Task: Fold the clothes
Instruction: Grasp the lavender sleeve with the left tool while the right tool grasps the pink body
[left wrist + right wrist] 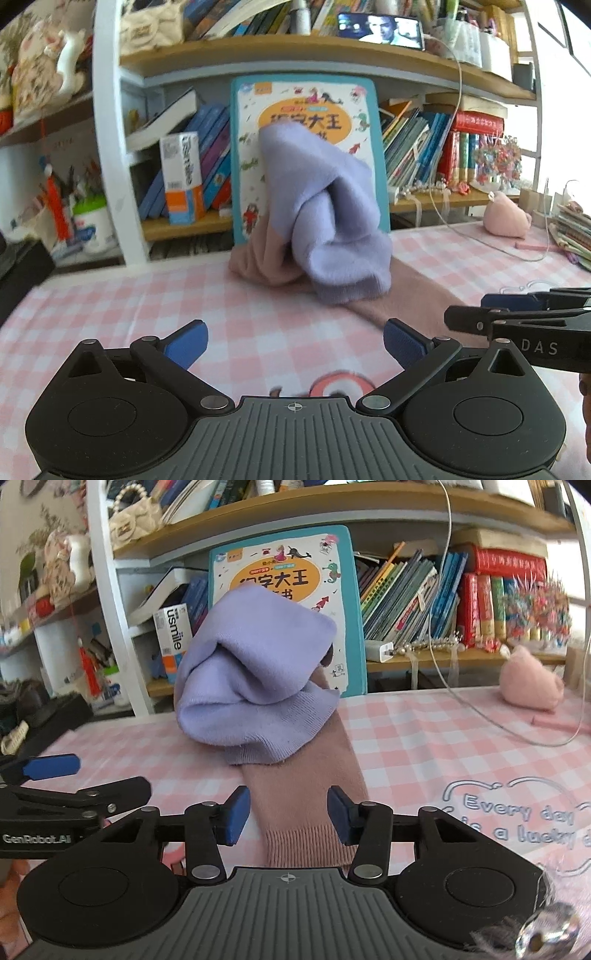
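A lilac sock [328,206] [255,679] stands bunched in a mound on top of a dusty pink sock [406,299] [306,797] that lies flat on the pink checked tablecloth [147,314]. My left gripper [295,345] is open and empty, left of the pink sock. My right gripper [288,818] is open, its blue pads [236,819] on either side of the pink sock's ribbed cuff; it also shows at the right of the left wrist view [517,317].
A teal children's book [306,110] [284,576] leans against the bookshelf behind the socks. A pink plush toy [528,683] and a white cable [480,709] lie at the right. A stack of books [572,229] sits at the far right edge.
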Demonstrator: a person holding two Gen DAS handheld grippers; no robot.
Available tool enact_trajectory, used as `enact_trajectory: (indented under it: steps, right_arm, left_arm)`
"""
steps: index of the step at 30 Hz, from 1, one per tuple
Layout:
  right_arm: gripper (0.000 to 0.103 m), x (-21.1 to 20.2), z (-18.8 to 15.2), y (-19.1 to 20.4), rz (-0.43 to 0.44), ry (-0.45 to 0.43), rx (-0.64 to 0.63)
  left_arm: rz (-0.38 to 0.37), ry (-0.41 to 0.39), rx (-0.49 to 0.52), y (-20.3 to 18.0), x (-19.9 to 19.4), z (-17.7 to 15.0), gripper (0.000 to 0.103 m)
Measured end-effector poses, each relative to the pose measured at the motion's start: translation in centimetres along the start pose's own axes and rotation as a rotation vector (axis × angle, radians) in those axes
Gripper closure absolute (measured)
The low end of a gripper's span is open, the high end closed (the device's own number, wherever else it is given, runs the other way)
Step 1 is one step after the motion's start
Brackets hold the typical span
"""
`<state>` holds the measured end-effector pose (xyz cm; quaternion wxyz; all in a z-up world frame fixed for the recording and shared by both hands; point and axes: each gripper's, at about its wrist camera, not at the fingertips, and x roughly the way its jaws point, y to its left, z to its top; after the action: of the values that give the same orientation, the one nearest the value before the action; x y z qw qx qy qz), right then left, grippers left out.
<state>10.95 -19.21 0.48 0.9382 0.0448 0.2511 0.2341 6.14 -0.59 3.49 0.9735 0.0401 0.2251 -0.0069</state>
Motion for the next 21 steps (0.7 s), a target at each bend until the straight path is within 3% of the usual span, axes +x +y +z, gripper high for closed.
enact_trajectory:
  steps: [2, 4, 6, 12, 15, 16, 18, 21]
  right_arm:
    - [0.058, 0.2, 0.0, -0.3, 0.01, -0.004, 0.023]
    - [0.058, 0.4, -0.1, -0.5, 0.014, -0.004, 0.04]
    - [0.058, 0.5, -0.3, -0.7, 0.022, 0.003, 0.057]
    - [0.058, 0.5, -0.4, -1.1, 0.071, 0.018, 0.099]
    - [0.058, 0.6, -0.5, -1.2, 0.083, 0.029, 0.107]
    - [0.057, 0.7, -0.6, -1.2, 0.09, 0.037, 0.112]
    - [0.052, 0.8, -0.7, -1.3, 0.097, 0.047, 0.118]
    - [0.05, 0.9, -0.8, -1.6, 0.106, 0.058, 0.128]
  left_arm:
    - [-0.004, 0.006, -0.02, 0.0, 1.2, 0.4, 0.013]
    - [-0.008, 0.014, -0.041, 0.1, 2.4, 0.9, 0.034]
    - [-0.012, 0.021, -0.063, 0.1, 3.7, 1.3, 0.043]
    - [-0.024, 0.044, -0.128, 0.2, 7.4, 2.6, 0.05]
    - [-0.03, 0.055, -0.16, 0.2, 9.2, 3.3, 0.087]
    - [-0.051, 0.068, -0.198, 0.6, 9.7, 3.4, 0.095]
    - [-0.092, 0.069, -0.275, 1.6, 9.6, 3.5, 0.098]
    - [-0.131, 0.011, -0.273, 2.6, 6.7, 3.7, 0.099]
